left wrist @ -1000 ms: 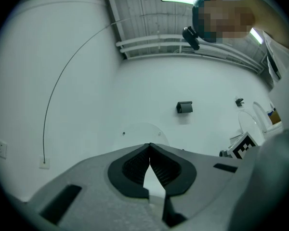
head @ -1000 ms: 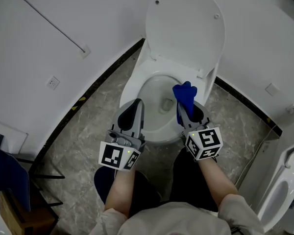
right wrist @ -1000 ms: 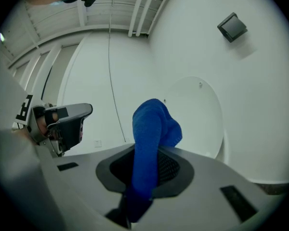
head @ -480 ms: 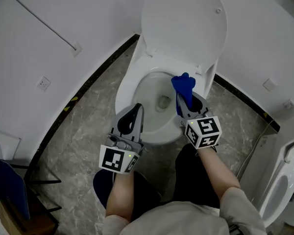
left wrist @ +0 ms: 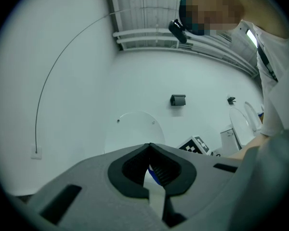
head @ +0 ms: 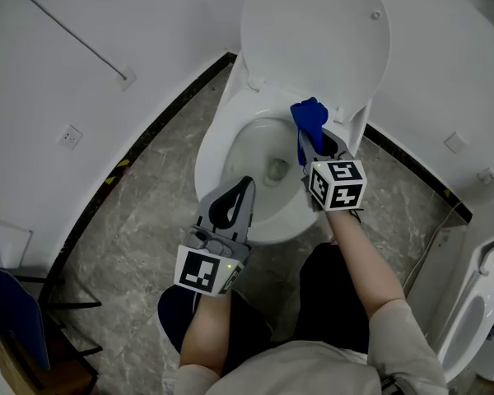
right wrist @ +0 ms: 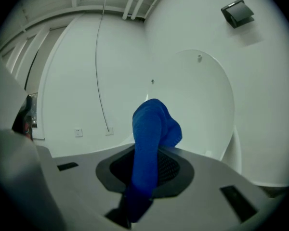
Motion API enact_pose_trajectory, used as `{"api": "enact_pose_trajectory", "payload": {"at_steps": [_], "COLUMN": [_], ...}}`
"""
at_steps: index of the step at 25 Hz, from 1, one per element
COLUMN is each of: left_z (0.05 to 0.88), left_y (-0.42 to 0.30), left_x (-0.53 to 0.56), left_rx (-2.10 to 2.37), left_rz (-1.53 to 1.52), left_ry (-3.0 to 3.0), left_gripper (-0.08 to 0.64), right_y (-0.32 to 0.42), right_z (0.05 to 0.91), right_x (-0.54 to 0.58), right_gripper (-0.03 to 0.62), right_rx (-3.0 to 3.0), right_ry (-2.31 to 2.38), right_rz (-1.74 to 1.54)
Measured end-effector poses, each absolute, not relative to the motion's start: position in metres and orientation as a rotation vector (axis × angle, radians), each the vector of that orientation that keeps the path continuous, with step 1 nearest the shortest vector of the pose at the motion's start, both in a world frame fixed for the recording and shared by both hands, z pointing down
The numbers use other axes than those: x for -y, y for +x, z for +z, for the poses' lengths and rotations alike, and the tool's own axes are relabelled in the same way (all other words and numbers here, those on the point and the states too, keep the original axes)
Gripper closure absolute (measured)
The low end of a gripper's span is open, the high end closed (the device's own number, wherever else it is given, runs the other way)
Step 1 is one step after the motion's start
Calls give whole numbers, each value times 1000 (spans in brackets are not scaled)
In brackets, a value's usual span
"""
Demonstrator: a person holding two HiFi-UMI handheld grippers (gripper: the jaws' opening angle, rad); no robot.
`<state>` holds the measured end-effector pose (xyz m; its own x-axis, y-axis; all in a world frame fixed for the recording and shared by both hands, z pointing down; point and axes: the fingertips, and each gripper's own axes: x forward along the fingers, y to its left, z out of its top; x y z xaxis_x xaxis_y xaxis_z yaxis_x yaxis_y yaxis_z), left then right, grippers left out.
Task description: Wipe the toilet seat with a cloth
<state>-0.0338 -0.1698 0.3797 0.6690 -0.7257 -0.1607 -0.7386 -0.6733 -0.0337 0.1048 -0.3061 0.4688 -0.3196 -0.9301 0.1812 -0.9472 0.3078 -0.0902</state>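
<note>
right gripper (head: 310,146) tight on bunched, soft blue cloth (head: 309,118); left gripper (head: 247,184) tips together

Grey marble floor (head: 140,229) meets the white wall (head: 33,97) at a black skirting (head: 160,130), below a socket (head: 68,136).

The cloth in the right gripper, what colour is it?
Blue. The cloth shows best in the right gripper view.
</note>
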Motion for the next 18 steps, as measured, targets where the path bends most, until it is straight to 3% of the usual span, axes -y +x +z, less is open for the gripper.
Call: {"api": "enact_pose_trajectory", "payload": {"at_steps": [18], "left_z": [376], "left_y": [-32], "left_x": [169], "left_rx": [-1144], "left_rz": [304], "left_ry": [-2853], "left_gripper": [552], "right_y": [101], "right_z": [505], "right_x": [387], "right_gripper": [529], "right_rx": [2227], "right_ry": [1826], "right_rz": [428]}}
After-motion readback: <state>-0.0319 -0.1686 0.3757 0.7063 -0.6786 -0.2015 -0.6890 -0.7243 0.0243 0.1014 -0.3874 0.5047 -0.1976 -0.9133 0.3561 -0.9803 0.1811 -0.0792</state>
